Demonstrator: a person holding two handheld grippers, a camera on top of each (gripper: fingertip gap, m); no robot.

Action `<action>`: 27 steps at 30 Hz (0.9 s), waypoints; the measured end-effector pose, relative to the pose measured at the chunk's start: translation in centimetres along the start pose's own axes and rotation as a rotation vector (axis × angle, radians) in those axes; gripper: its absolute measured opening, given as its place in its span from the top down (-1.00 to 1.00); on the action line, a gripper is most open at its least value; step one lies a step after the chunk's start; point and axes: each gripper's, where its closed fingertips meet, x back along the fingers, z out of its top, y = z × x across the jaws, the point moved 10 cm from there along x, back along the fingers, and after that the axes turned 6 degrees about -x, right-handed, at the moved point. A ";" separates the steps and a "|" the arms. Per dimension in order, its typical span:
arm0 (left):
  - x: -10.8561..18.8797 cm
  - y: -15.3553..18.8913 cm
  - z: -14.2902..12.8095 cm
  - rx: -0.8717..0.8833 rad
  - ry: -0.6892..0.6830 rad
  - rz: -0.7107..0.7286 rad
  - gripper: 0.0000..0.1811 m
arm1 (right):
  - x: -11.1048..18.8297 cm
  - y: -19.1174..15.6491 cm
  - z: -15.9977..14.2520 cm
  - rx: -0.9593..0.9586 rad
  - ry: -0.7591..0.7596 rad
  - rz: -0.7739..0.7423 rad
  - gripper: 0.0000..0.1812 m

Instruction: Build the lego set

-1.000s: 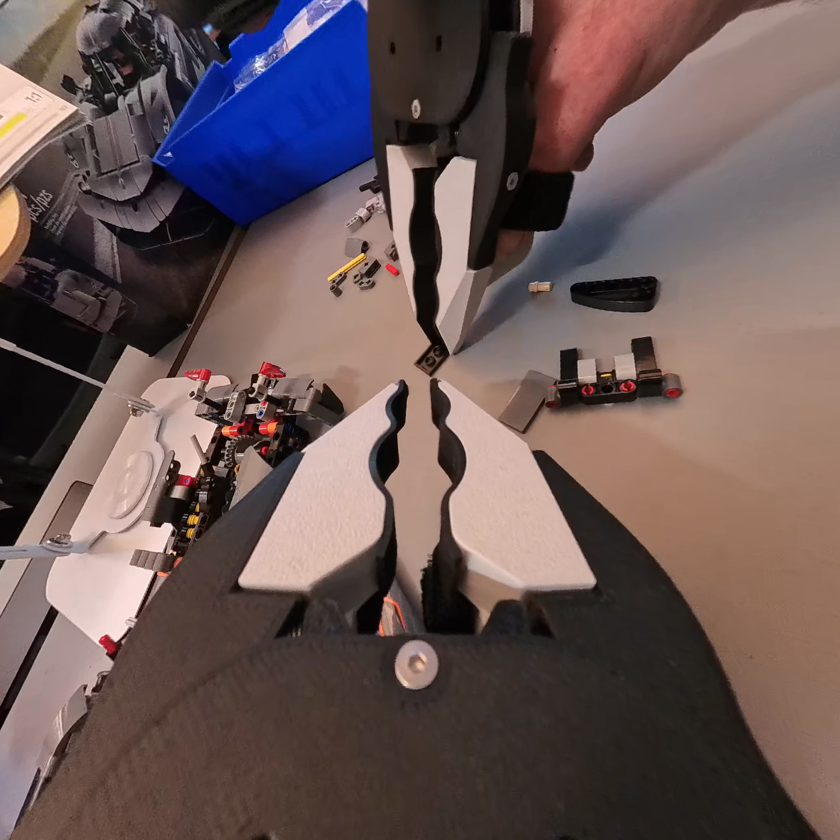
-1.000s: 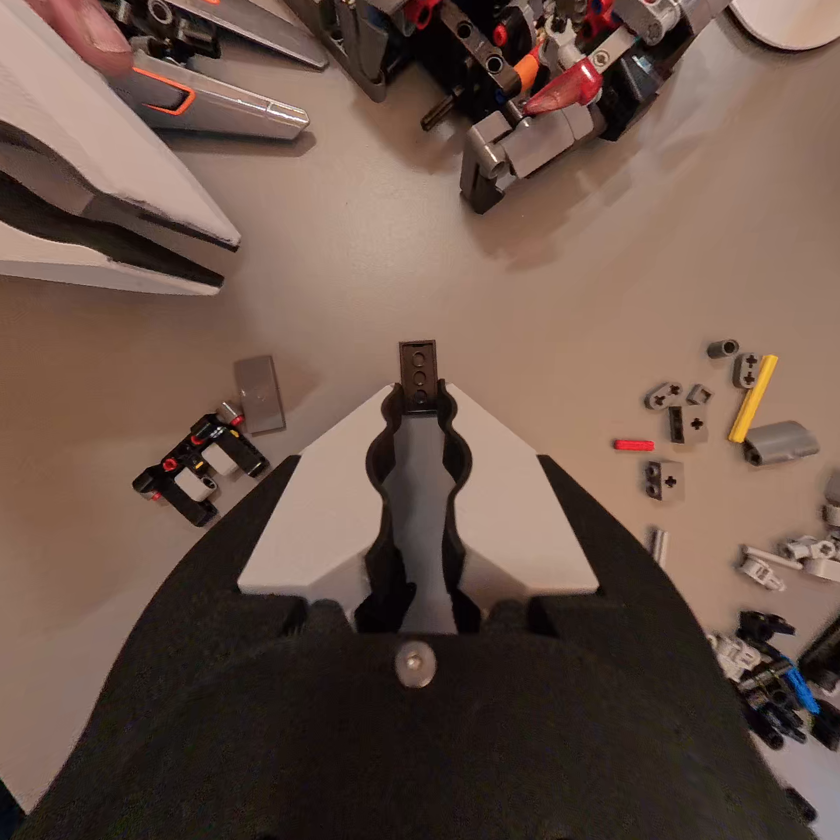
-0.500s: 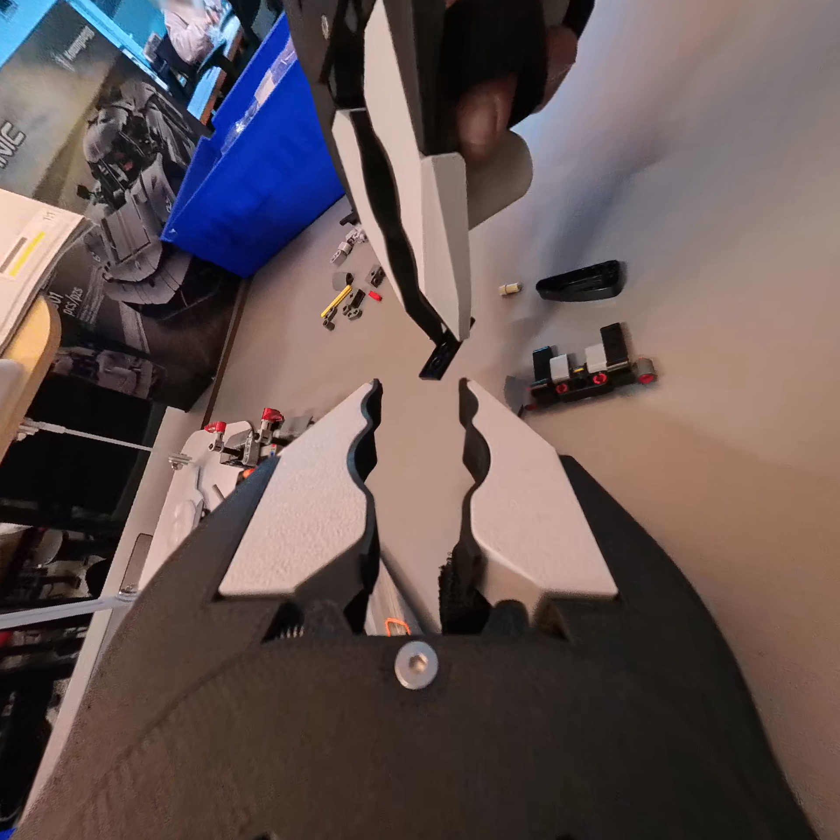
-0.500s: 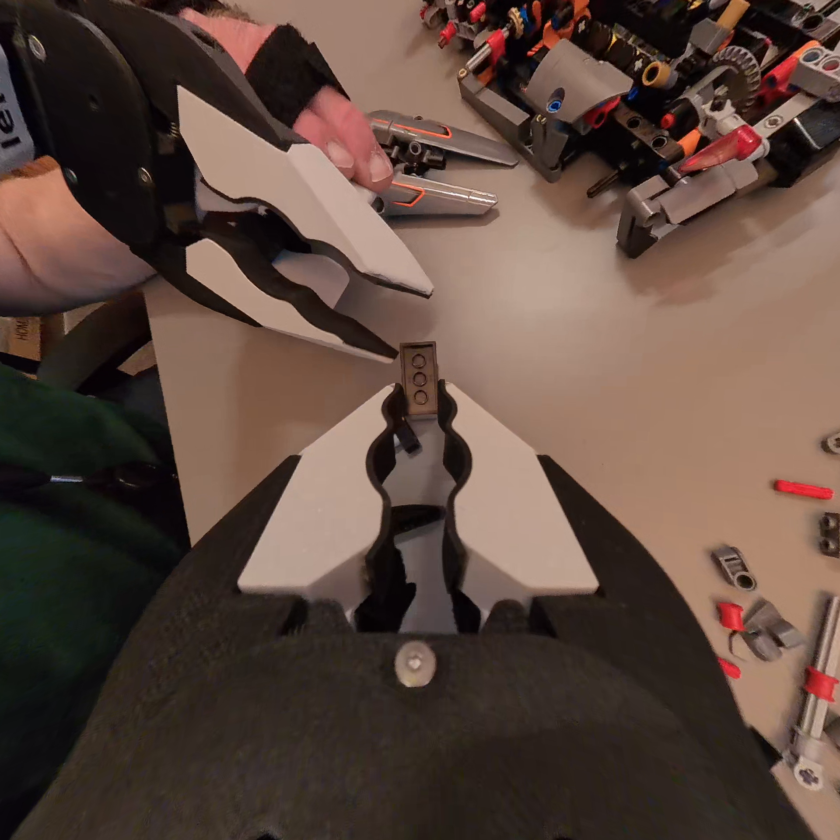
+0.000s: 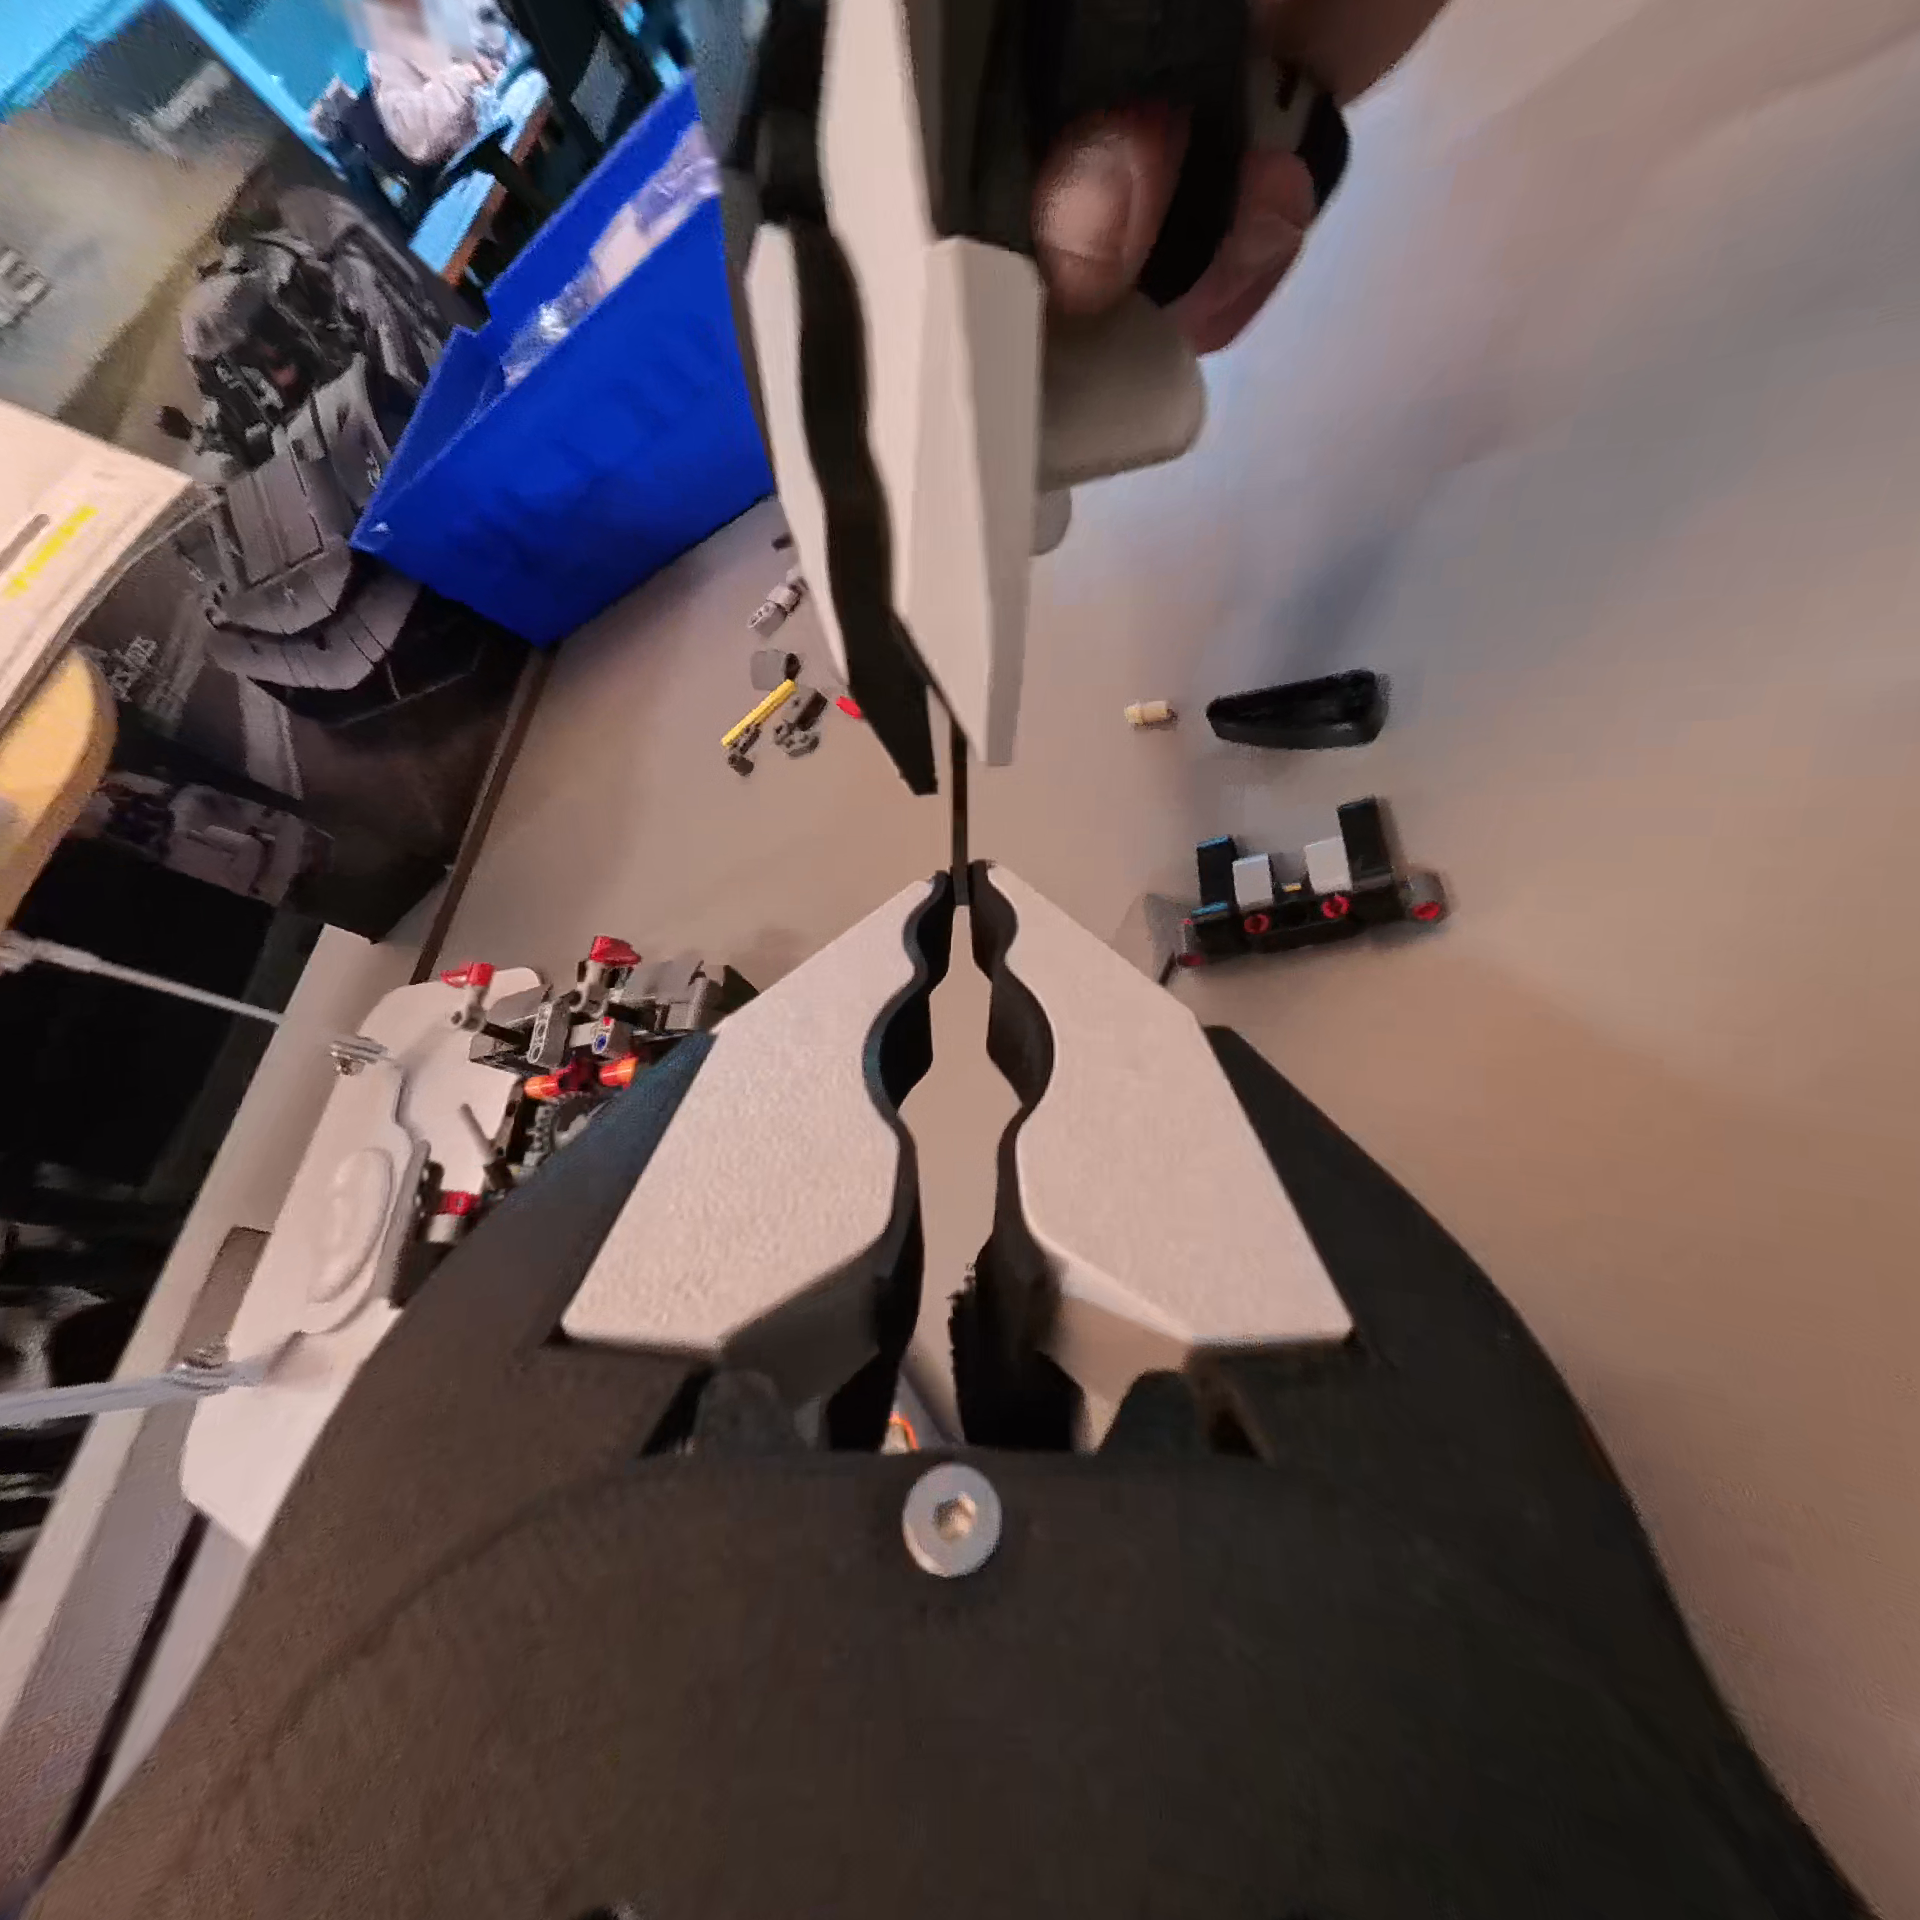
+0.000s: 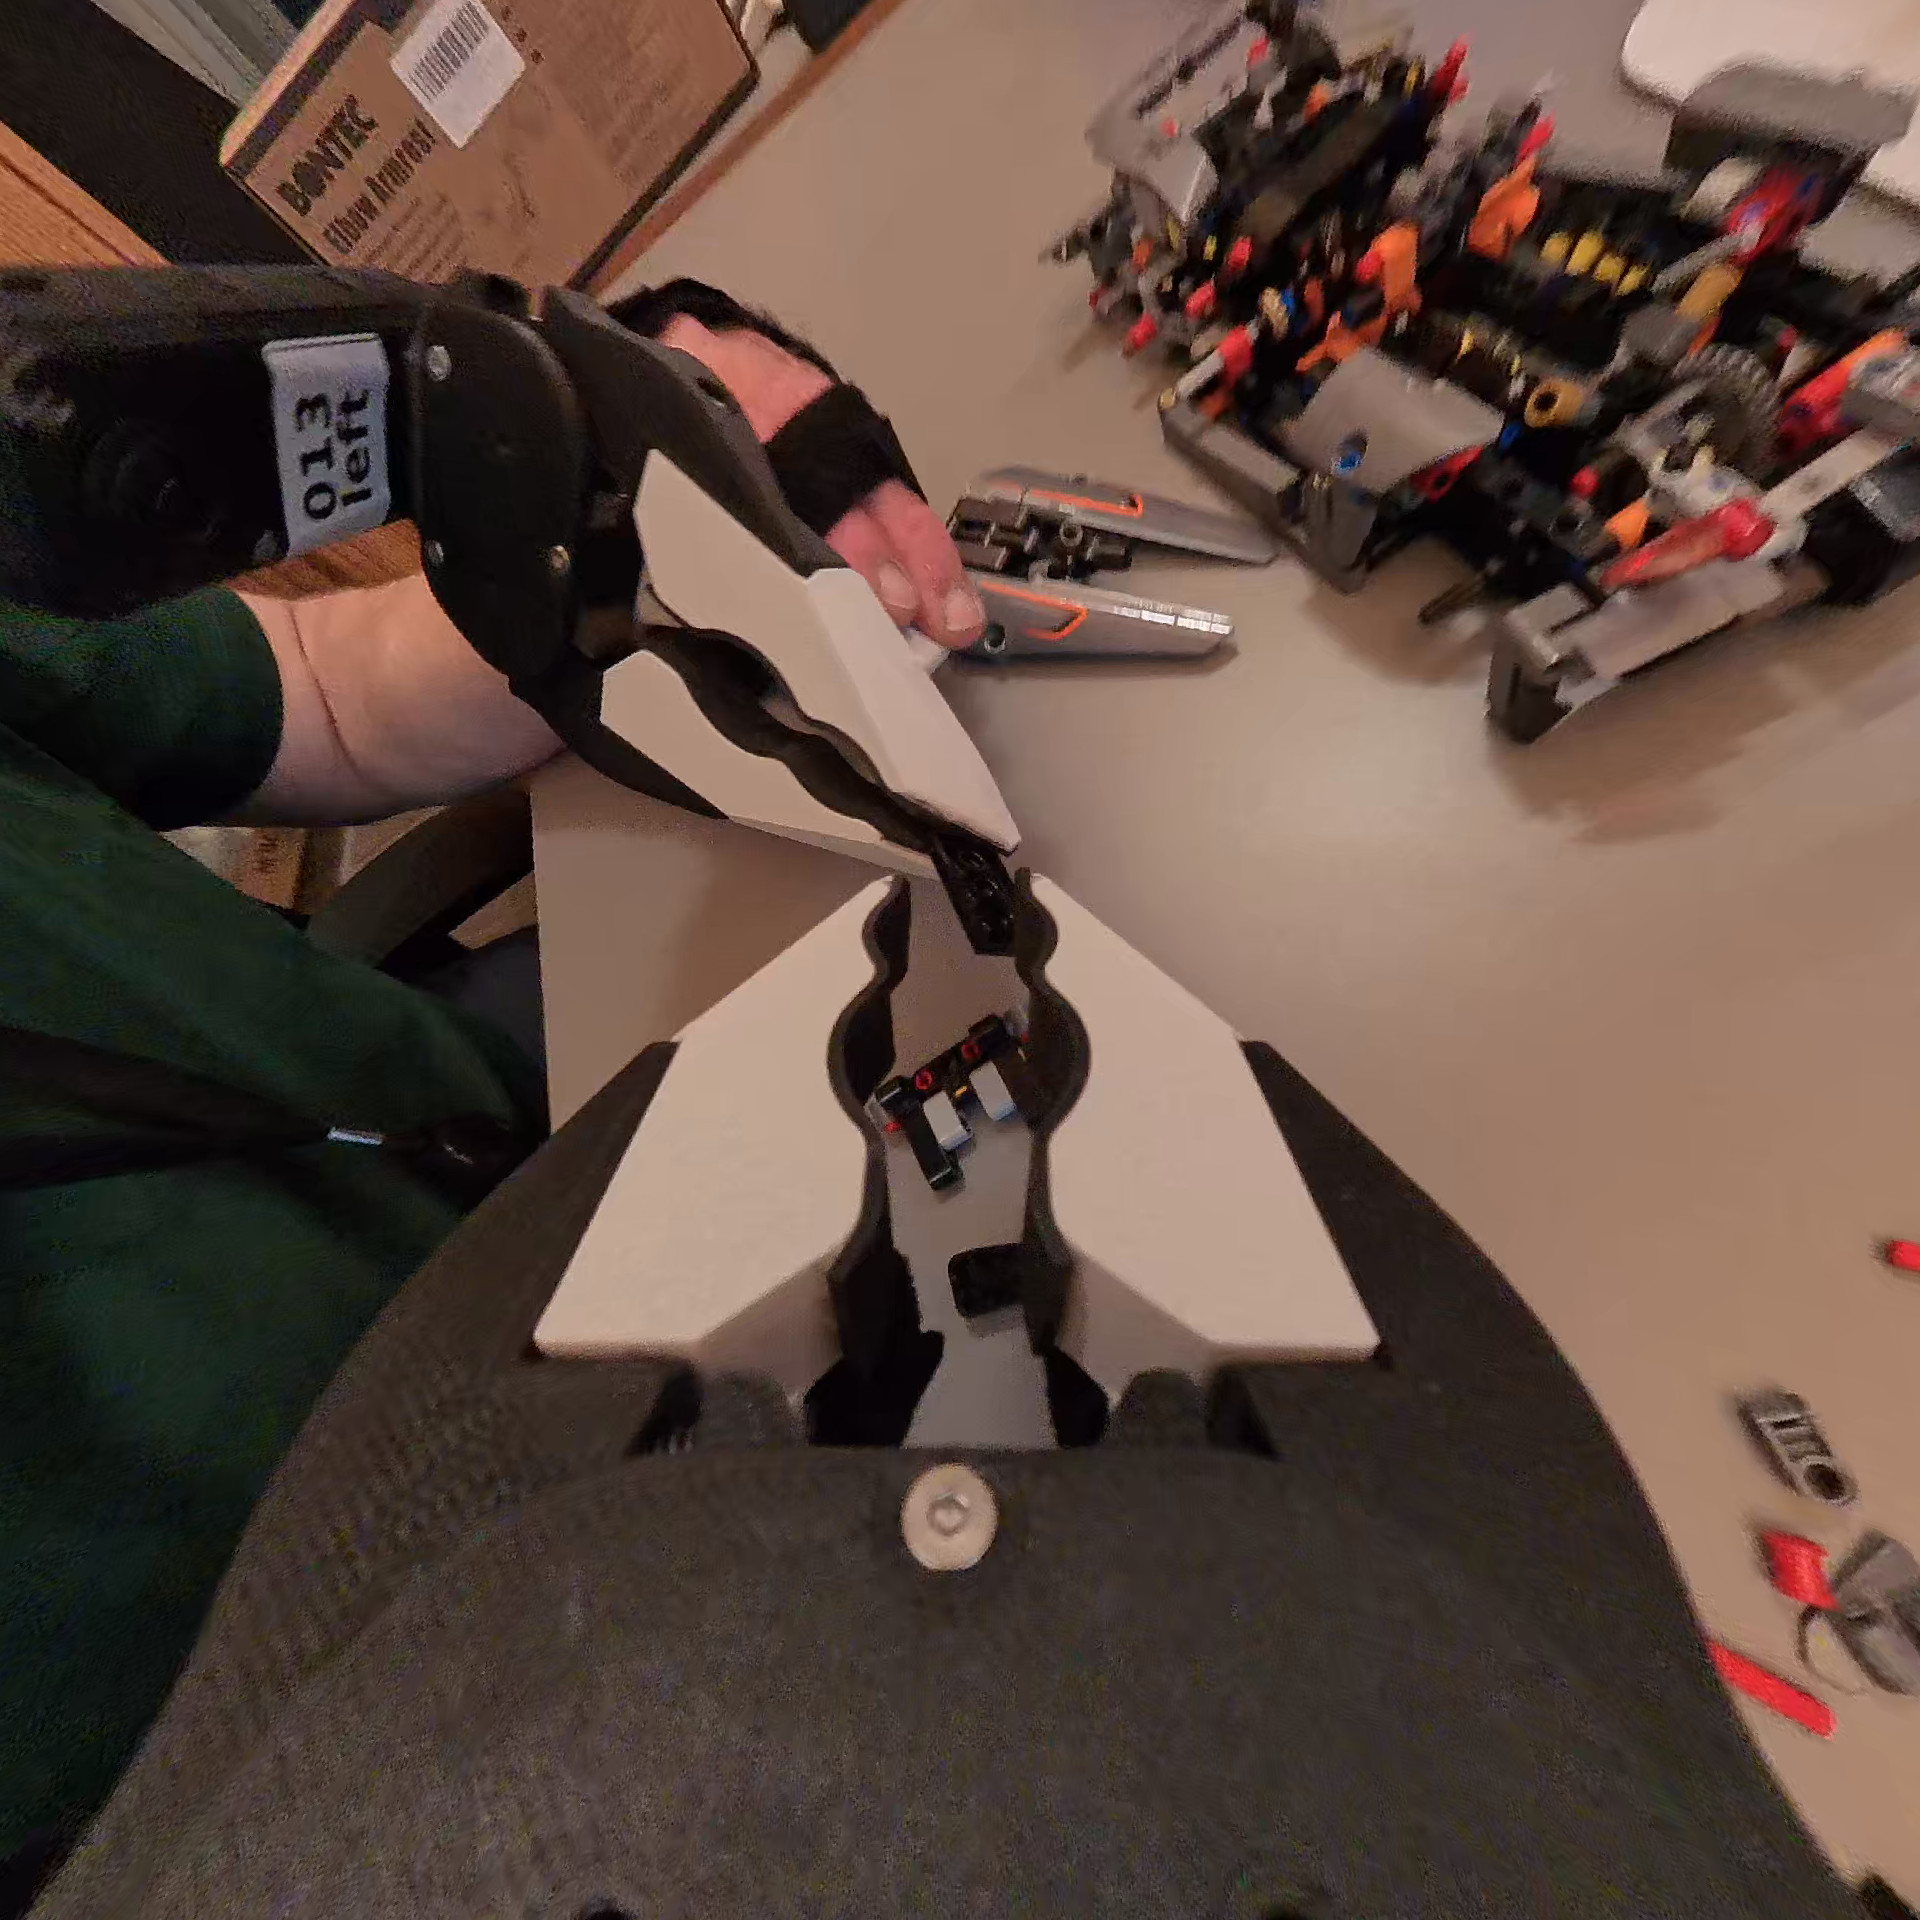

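A small black three-stud plate is in the air between the two grippers. In the left wrist view it is edge-on, a thin black strip. My left gripper is shut on its near end, and the right wrist view shows it pinching the plate from the upper left. My right gripper is open: the plate leans on its right pad and stands clear of the left one. It reaches down from above in the left wrist view. A small black sub-assembly with red pins lies on the table.
The large half-built model stands at the far right, with two grey and orange panels beside it. A blue bin, loose small pieces, a black curved piece and more loose parts are around. A cardboard box is behind. The grippers are tip to tip, or close to it. The black curved piece is about equally far from each gripper, around 10 cm.
My right gripper lifted the black plate off the table. My left gripper opened, then closed on the plate's free end. My right jaws have now widened and let it go.
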 end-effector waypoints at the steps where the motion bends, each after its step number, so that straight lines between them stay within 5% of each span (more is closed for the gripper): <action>1: 0.1 -0.3 0.0 0.037 0.021 0.005 0.99 | 0.1 -0.3 0.1 0.037 0.009 -0.027 0.76; 9: 0.8 -3.0 -1.1 0.671 0.366 -0.138 0.99 | -0.4 -4.3 0.1 0.562 0.059 -0.545 0.55; 15: 0.8 -3.4 -1.9 0.857 0.492 -0.203 0.99 | -1.7 -5.3 0.3 0.583 0.206 -0.757 0.61; 27: 1.4 -3.5 -1.4 0.836 0.612 -0.309 0.98 | 1.4 -4.2 0.8 0.283 0.331 -0.220 0.96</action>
